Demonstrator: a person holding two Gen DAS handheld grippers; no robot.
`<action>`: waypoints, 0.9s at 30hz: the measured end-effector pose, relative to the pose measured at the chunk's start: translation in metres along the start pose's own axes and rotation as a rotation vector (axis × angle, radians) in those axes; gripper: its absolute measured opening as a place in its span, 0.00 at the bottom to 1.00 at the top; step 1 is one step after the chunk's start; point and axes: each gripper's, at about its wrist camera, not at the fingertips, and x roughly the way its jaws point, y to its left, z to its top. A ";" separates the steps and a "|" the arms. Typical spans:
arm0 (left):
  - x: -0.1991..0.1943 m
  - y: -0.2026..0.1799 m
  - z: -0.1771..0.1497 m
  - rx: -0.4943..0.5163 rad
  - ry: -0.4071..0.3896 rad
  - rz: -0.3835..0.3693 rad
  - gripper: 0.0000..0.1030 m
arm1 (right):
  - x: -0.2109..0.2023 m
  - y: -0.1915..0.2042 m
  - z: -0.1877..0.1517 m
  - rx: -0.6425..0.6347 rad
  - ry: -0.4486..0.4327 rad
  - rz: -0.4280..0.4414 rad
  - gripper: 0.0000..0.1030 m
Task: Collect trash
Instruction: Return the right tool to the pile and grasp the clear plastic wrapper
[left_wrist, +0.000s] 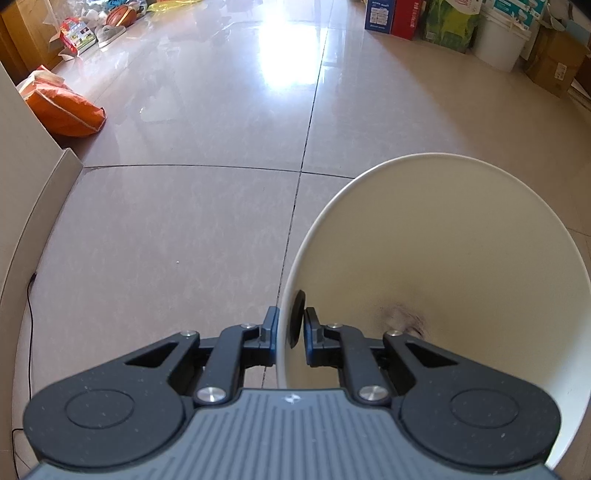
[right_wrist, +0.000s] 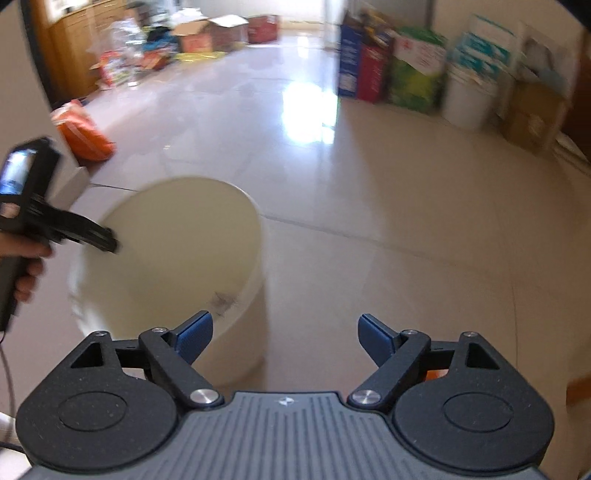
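Left wrist view: the left gripper (left_wrist: 290, 328) is clamped on the rim of a white bucket (left_wrist: 443, 229), one pad outside the wall and the other inside, with only the thin wall between them. The bucket tips toward the camera, so its cream interior fills the lower right of the view; a dark smudge (left_wrist: 404, 319) sits at the bottom, too blurred to identify. Beyond the bucket lies glossy beige tile floor (left_wrist: 184, 221) with a strong glare patch further out. An orange bag (left_wrist: 62, 107) leans at the left by a pale wall corner, and a thin black cable (left_wrist: 29, 306) runs down that wall's base. At the far right stand boxes and a white pail (left_wrist: 498, 40). Right wrist view: the right gripper (right_wrist: 284, 338) has its jaws spread wide, blue pads well apart, nothing between them, only floor behind. The frame is motion-blurred. Just to its left stands the same white bucket (right_wrist: 177, 258), open top up, the smudge (right_wrist: 223, 301) visible low inside. The left gripper (right_wrist: 107, 240) pinches the bucket's far-left rim, and a person's hand (right_wrist: 24, 266) grips its handle at the left edge. Further out: the orange bag (right_wrist: 83, 133), stacked cartons (right_wrist: 376, 70) on the right, loose cardboard and clutter at the far end.
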 end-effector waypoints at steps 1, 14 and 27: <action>0.000 0.000 0.000 0.000 0.000 0.000 0.11 | 0.002 -0.008 -0.009 0.021 0.006 -0.010 0.87; 0.001 -0.003 0.002 0.002 0.008 0.008 0.11 | 0.069 -0.068 -0.146 0.107 0.089 -0.174 0.87; 0.004 0.001 0.002 -0.011 0.013 0.012 0.11 | 0.161 -0.121 -0.207 0.212 0.211 -0.237 0.77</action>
